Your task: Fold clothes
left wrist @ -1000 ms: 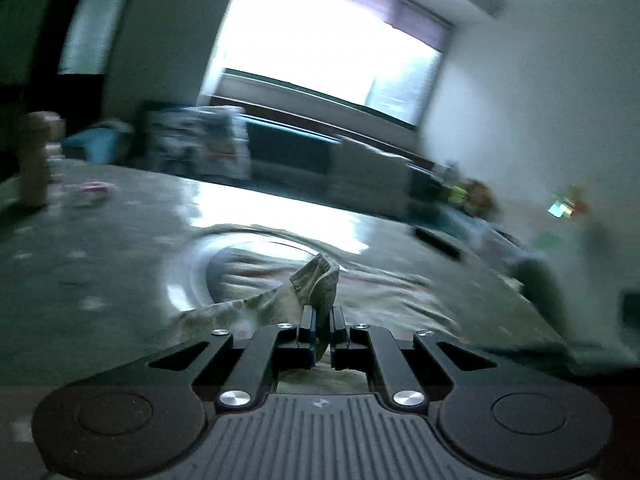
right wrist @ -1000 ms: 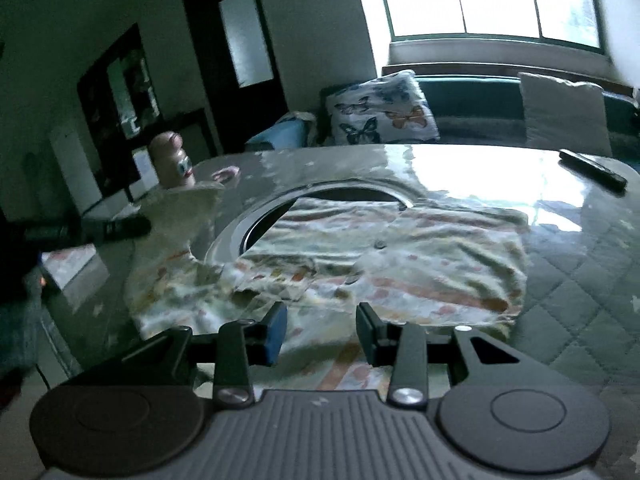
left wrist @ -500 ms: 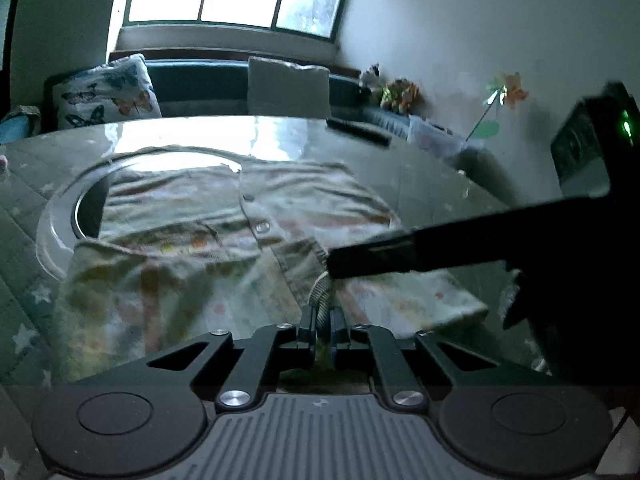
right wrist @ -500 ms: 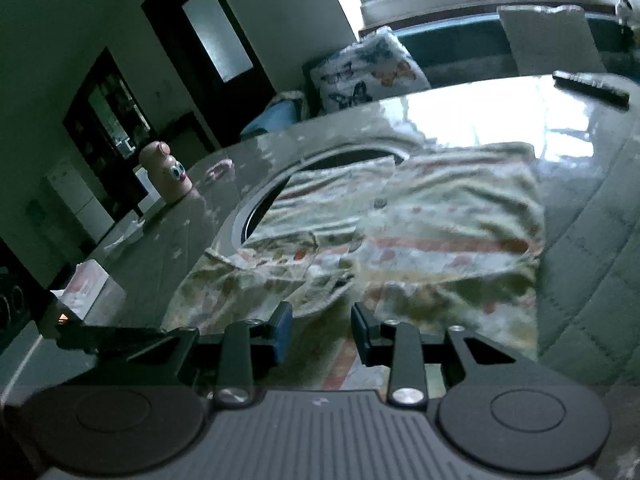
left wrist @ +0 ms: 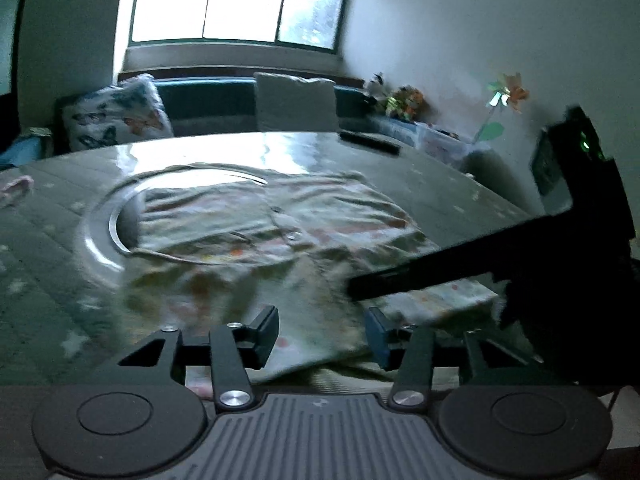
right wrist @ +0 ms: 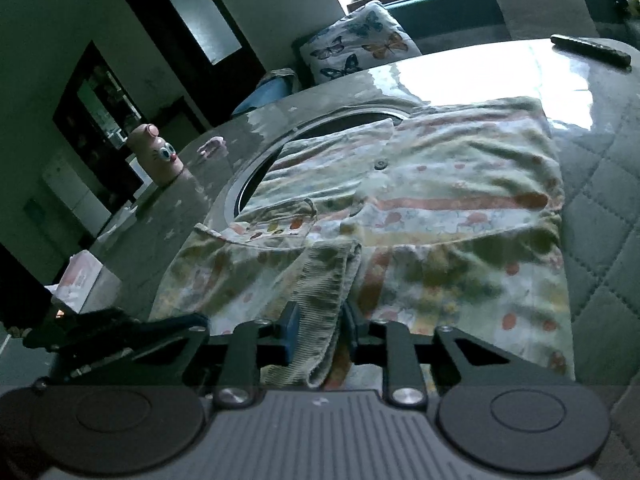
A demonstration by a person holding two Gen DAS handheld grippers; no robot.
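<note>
A pale, flower-printed buttoned garment [left wrist: 320,216] [right wrist: 460,200] lies spread on the table, partly over a round metal ring. Its sleeve is folded across the front, and the ribbed cuff [right wrist: 324,288] sits between the fingers of my right gripper [right wrist: 320,330], which is shut on it. My left gripper [left wrist: 322,334] stands open just above the garment's near edge, holding nothing. In the left wrist view the right gripper [left wrist: 440,272] shows as a dark bar reaching in from the right. In the right wrist view the left gripper [right wrist: 120,332] is a dark shape at the lower left.
The round metal ring [left wrist: 100,232] [right wrist: 240,184] is set in the quilted table cover [right wrist: 600,200]. A remote [left wrist: 370,142] [right wrist: 590,50] lies at the far edge. A pink figurine [right wrist: 158,156] and a white box [right wrist: 80,280] stand left. A butterfly cushion [right wrist: 352,48] rests on the sofa behind.
The left gripper carried the sleeve cuff across the garment, then opened and let it go. The right gripper moved onto the cuff and closed on it.
</note>
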